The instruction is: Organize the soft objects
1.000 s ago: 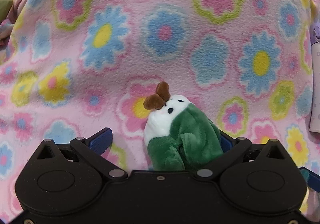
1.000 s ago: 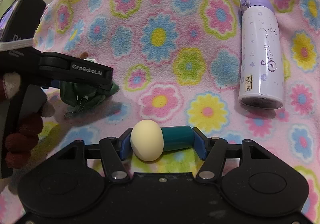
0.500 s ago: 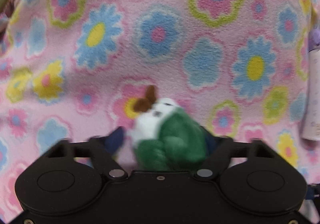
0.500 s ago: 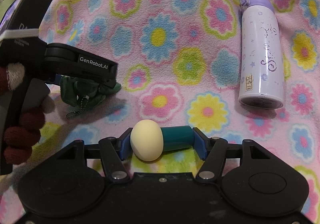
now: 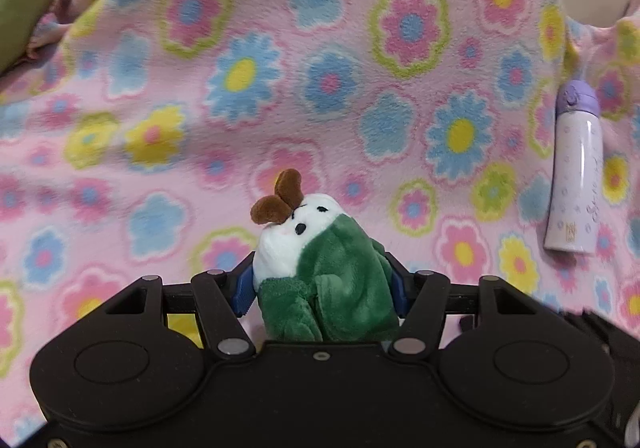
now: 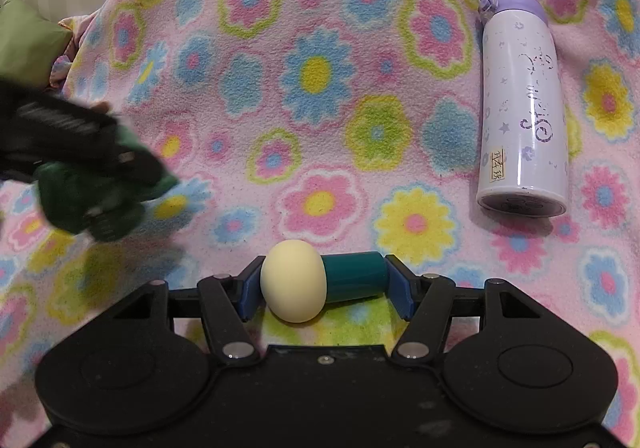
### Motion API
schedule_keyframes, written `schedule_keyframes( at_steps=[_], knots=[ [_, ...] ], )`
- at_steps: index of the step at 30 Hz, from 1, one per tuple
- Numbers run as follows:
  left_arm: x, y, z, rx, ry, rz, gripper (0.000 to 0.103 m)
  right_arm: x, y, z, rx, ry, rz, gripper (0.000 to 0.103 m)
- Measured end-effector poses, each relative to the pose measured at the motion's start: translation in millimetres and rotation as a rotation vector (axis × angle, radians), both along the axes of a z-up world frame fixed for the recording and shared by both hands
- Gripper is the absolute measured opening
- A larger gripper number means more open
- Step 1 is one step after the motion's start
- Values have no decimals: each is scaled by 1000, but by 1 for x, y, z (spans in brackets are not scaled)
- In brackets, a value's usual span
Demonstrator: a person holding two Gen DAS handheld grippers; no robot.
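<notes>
Green plush toy (image 5: 328,272) at lower centre of the left wrist view, pinched between the blue pads of the left gripper (image 5: 322,284); white face and brown bow pointing up and away from the palm, long axis running forward along the fingers. In the right wrist view, seen blurred at mid-left (image 6: 92,192), lifted clear of the floral blanket (image 6: 320,68). Cream-and-teal mushroom toy (image 6: 320,280) at lower centre there, lying crosswise, cap left and stem right, clamped end to end by the right gripper (image 6: 322,284), low over the blanket. Lilac bottle (image 6: 520,108) lying upper right, well apart, nearer the right hand. No drop-off spot visible.
</notes>
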State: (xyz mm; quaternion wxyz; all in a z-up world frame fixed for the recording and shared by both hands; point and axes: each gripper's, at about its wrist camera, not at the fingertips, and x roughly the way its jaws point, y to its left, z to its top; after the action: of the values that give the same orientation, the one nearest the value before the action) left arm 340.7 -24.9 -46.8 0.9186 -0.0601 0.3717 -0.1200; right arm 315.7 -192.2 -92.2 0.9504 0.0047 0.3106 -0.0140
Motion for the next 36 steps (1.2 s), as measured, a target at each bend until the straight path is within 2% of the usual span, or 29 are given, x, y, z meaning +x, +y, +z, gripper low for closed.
schedule_keyframes(
  at_steps=[7,20,26,30,32,36],
  knots=[
    [-39,23,7,26,-36,5,58,0,1,0,11,-3,-4,61],
    [-123,20,14,45,-35,6,58,-2,0,0,8,-8,-11,60],
    [-133,23,19,21,-56,48,58,0,8,2,-41,25,-24,58],
    [-129,24,31,14,-76,57,58,-4,9,19,6,72,-85,58],
    [-128,24,39,8,-83,55,58,-15,11,34,36,54,-82,58],
    [-135,25,54,0,-96,47,58,-46,20,72,32,-25,-54,59]
  ],
)
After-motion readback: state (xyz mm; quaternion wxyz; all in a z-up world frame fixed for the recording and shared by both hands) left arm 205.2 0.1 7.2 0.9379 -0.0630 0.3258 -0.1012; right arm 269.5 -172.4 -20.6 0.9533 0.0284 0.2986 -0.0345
